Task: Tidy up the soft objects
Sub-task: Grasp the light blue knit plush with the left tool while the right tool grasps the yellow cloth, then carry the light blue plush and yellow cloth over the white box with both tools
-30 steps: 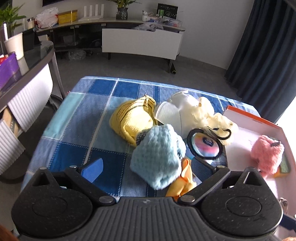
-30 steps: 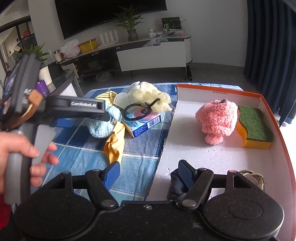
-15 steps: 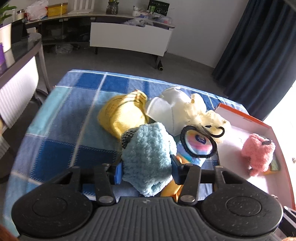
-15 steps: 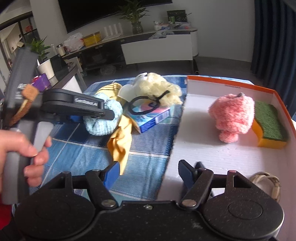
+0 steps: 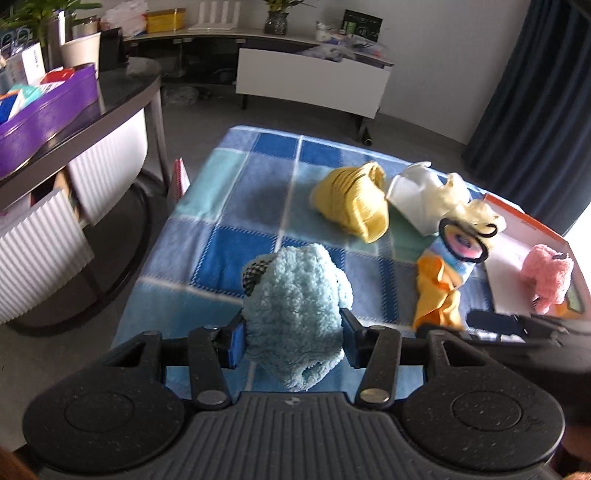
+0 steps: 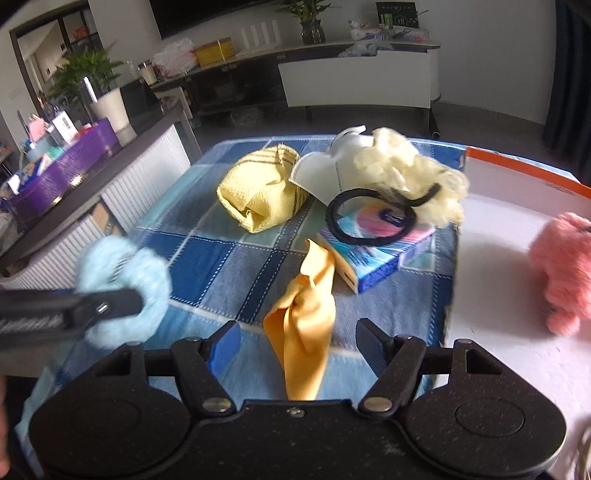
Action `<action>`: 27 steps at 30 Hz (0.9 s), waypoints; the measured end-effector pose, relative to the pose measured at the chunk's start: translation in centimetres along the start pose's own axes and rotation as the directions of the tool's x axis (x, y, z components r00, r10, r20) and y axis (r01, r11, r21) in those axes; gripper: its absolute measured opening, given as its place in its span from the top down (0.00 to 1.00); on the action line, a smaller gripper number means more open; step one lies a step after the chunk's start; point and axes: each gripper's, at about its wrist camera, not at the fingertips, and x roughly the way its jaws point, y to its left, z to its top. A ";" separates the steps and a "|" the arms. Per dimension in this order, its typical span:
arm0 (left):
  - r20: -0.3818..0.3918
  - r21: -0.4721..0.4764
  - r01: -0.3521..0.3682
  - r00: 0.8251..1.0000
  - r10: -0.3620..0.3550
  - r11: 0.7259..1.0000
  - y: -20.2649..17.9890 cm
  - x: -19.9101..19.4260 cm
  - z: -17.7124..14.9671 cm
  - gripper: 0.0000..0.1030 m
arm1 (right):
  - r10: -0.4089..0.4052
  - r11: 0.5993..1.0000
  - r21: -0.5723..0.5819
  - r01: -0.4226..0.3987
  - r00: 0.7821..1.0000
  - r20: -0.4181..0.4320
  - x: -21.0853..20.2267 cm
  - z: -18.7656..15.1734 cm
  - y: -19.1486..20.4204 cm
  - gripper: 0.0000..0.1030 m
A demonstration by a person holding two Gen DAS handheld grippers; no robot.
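My left gripper [image 5: 292, 338] clenched on blue plush [image 5: 295, 314]; right gripper [image 6: 291, 341] released, straddling orange cloth [image 6: 303, 325]. Risk: soft plush slipping out; cloth dragging box [image 6: 376, 247].

Background only: dark curved desk [image 5: 122, 99] at left, carrying a purple tray [image 5: 48, 110] of boxes and cards, a white cup [image 5: 79, 50], and a potted plant [image 6: 86, 70] in a white pot. White ribbed panels [image 5: 40, 243] sit under the desk. Long low shelf [image 5: 258, 35] on the far wall holds a yellow box [image 5: 164, 19], a white plastic bag [image 5: 120, 16], a white slatted stand [image 5: 218, 14], a dark vase with greenery [image 5: 275, 24], a black box [image 5: 360, 29] and small clutter. White cabinet front [image 5: 312, 85] below it. Dark blue curtain [image 5: 535, 103] at right. Grey floor [image 5: 207, 122].
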 end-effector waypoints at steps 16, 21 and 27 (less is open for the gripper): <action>0.011 -0.005 0.000 1.000 0.000 1.000 0.5 -0.9 -0.8 0.51 | -0.027 0.999 -0.017 0.027 0.998 0.049 -1.8 0.1 1.6 0.71; 0.024 0.006 0.008 1.000 -0.008 1.000 -0.2 -1.7 -1.0 0.51 | -0.011 1.000 -0.020 0.013 0.996 0.089 -5.0 -0.6 1.8 0.71; 0.038 0.036 0.013 0.999 -0.014 0.999 -1.6 -2.9 -1.5 0.51 | -0.030 0.999 -0.022 0.033 0.991 0.128 -8.1 -1.5 1.8 0.71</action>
